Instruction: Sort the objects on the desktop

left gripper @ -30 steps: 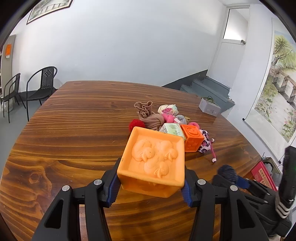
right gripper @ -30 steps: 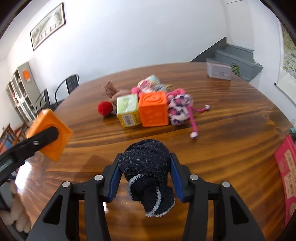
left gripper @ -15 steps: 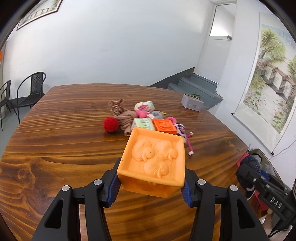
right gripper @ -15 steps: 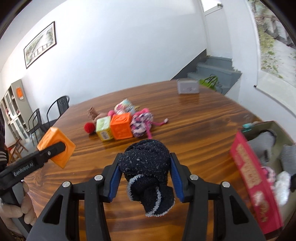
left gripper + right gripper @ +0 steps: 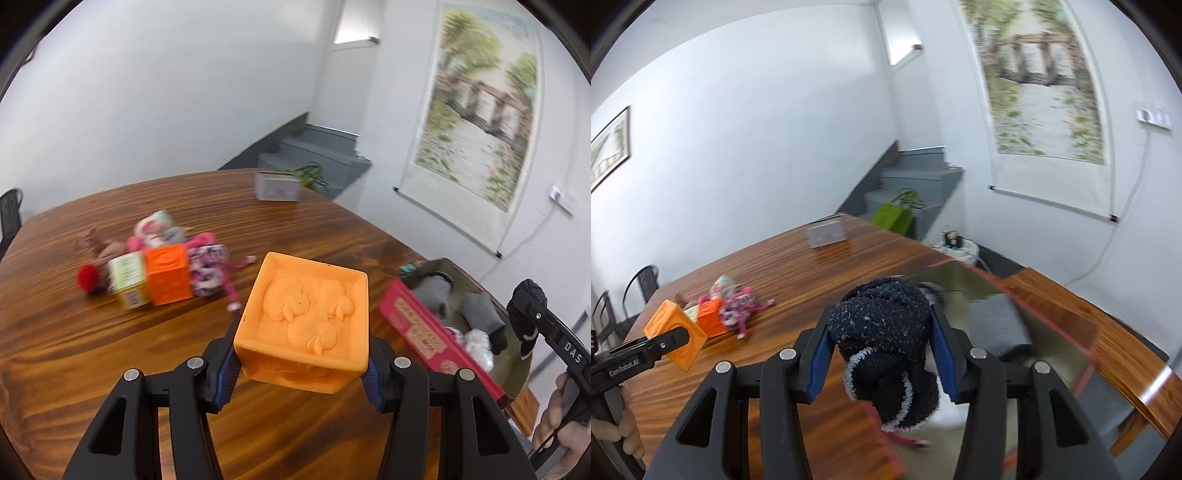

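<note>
My left gripper [image 5: 300, 365] is shut on an orange embossed cube [image 5: 306, 321], held above the wooden table [image 5: 110, 350]. The same cube [image 5: 676, 338] shows at the left of the right wrist view. My right gripper [image 5: 879, 354] is shut on a rolled dark navy sock [image 5: 882, 339], hanging over an open olive box [image 5: 1056, 332] with a red rim at the table's right edge. In the left wrist view that sock [image 5: 526, 314] hangs over the box [image 5: 515, 354], which holds grey and white socks [image 5: 480, 314]. A pile of toys and socks [image 5: 166, 266] lies on the table's left.
The pile includes an orange block [image 5: 168, 275], a green-yellow block [image 5: 127, 282], a red pompom [image 5: 88, 277] and a pink patterned sock [image 5: 210, 266]. A small grey box [image 5: 277, 186] stands at the far edge. Stairs and a wall scroll are behind; a hand [image 5: 557, 424] holds the right gripper.
Both grippers have swung to the right, still holding their loads. The pile slid left in view, and the open box has come under the right gripper's sock.
</note>
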Motion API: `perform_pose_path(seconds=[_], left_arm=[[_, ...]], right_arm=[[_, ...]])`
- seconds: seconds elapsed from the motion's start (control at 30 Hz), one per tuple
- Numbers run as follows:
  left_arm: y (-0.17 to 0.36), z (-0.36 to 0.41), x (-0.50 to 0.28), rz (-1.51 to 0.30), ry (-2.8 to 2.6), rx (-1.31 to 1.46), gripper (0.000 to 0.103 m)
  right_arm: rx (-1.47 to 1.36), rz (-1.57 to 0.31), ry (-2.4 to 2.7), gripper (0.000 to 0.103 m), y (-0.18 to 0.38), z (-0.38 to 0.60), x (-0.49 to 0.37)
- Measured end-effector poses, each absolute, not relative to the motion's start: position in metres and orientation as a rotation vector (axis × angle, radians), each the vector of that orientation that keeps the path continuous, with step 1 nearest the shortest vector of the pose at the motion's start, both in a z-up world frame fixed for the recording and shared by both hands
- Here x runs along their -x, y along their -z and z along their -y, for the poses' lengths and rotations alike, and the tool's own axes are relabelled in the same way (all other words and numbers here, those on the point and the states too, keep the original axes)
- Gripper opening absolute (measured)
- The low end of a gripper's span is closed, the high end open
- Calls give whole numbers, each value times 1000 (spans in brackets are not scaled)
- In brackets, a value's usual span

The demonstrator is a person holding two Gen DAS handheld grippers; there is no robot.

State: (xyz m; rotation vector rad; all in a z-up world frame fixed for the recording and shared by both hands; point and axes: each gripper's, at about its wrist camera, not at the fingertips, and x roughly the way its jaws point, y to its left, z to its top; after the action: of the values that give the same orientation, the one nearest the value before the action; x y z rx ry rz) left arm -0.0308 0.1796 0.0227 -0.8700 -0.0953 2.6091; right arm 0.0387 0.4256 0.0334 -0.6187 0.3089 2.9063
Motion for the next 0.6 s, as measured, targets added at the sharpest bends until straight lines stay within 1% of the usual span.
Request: perform_pose_path(seconds=[0.23,0.6], left_arm=[[-41,-258,34,21,-2455,806,56],[-32,-335,50,11,-2232,836,57]], right_arm=[[611,-340,-2806,53,-26,-471,-55],[610,-363,-2761,53,-18,-498,-64]])
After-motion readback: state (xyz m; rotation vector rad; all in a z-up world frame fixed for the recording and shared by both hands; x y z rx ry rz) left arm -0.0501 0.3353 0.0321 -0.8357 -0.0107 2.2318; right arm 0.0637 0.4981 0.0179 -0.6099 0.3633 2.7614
